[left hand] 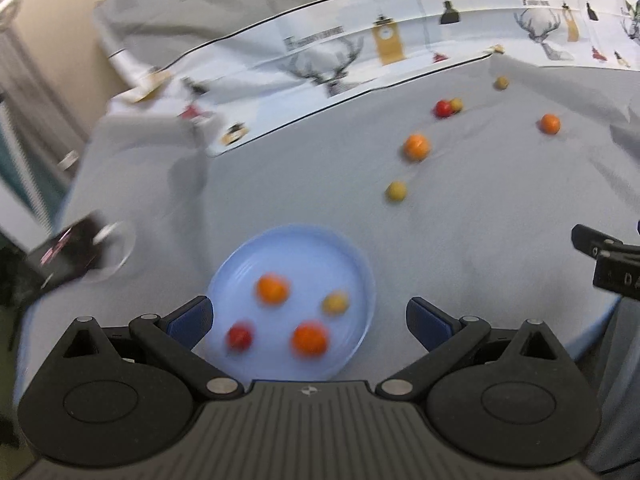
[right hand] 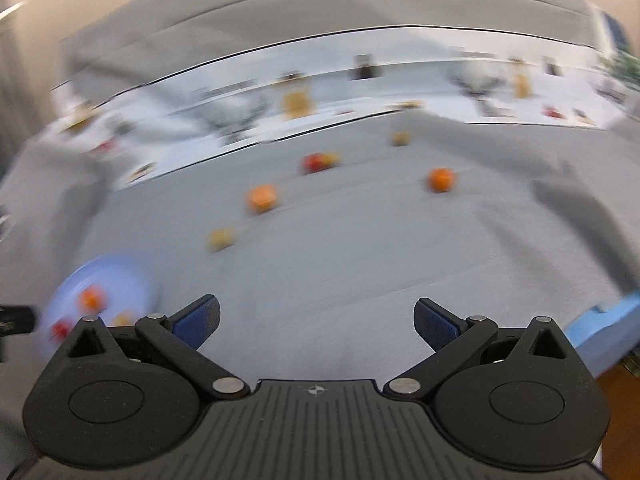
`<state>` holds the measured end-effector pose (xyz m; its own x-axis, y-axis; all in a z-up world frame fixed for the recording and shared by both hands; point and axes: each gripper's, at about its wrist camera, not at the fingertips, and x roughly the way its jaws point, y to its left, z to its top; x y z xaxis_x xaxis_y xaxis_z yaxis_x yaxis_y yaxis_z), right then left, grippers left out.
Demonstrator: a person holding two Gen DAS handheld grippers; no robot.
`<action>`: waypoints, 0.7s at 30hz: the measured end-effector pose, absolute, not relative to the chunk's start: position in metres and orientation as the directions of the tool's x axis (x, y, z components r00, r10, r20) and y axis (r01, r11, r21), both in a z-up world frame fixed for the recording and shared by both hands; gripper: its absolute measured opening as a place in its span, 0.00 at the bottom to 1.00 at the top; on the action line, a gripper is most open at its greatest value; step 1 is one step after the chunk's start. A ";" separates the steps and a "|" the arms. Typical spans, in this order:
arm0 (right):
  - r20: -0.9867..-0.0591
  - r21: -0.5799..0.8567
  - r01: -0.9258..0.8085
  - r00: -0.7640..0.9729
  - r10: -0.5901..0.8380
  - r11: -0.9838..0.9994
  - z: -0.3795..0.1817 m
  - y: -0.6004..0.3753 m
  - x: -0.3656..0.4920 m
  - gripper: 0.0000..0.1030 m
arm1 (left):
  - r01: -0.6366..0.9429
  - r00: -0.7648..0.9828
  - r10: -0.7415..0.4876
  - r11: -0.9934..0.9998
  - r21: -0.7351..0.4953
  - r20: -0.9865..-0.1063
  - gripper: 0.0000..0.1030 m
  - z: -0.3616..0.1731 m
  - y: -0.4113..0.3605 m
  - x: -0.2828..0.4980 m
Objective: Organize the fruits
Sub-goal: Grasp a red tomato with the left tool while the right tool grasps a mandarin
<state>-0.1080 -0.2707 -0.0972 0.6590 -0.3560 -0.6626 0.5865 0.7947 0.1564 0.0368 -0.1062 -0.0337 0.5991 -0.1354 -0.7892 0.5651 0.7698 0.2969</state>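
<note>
A blue plate [left hand: 352,264] lies on the grey cloth right in front of my left gripper [left hand: 308,320], which is open and empty above its near rim. The plate holds two orange fruits [left hand: 273,289], a red one [left hand: 240,337] and a yellow one [left hand: 335,303]. Loose on the cloth beyond lie a yellow fruit [left hand: 396,191], two orange ones [left hand: 417,147], a red one [left hand: 442,108] and two more yellow ones [left hand: 501,83]. My right gripper [right hand: 316,320] is open and empty over bare cloth, with the plate [right hand: 120,276] at its left. The right wrist view is blurred.
A white printed cloth with deer and bottles [left hand: 340,56] runs along the far side. A dark object with a clear round piece [left hand: 76,252] lies at the left. A light blue object [right hand: 600,328] sits at the right table edge.
</note>
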 end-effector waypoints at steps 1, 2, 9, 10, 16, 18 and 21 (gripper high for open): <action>-0.660 0.155 0.620 0.644 -0.386 0.769 -0.102 -0.287 -0.104 0.99 | 0.578 0.593 -0.152 0.764 0.286 -0.791 1.00 -0.035 -0.123 0.048; -0.649 0.148 0.687 0.610 -0.454 0.712 -0.115 -0.323 -0.090 0.99 | 0.589 0.586 -0.167 0.760 0.276 -0.793 1.00 -0.038 -0.140 0.059; -0.650 0.131 0.838 0.476 -0.593 0.529 -0.161 -0.430 -0.027 0.99 | 0.669 0.487 -0.256 0.724 0.169 -0.835 1.00 -0.080 -0.271 0.142; -0.666 0.144 0.866 0.443 -0.600 0.479 -0.178 -0.456 -0.009 0.99 | 0.673 0.476 -0.253 0.721 0.164 -0.842 1.00 -0.090 -0.290 0.154; -0.694 0.129 0.887 0.400 -0.599 0.443 -0.222 -0.503 0.028 0.99 | 0.765 0.425 -0.243 0.612 0.203 -0.872 1.00 -0.155 -0.384 0.218; -0.703 0.103 0.892 0.378 -0.602 0.440 -0.237 -0.509 0.034 1.00 | 0.785 0.429 -0.220 0.570 0.241 -0.876 1.00 -0.176 -0.408 0.238; -0.679 0.025 0.886 0.355 -0.643 0.462 -0.245 -0.511 0.046 1.00 | 0.777 0.435 -0.213 0.579 0.246 -0.875 1.00 -0.194 -0.427 0.262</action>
<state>0.0456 -0.5110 -0.2453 0.3546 -0.6432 -0.6786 0.8865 0.4621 0.0253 0.2622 -0.4268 -0.1939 0.4354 -0.2127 -0.8748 0.7774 0.5788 0.2462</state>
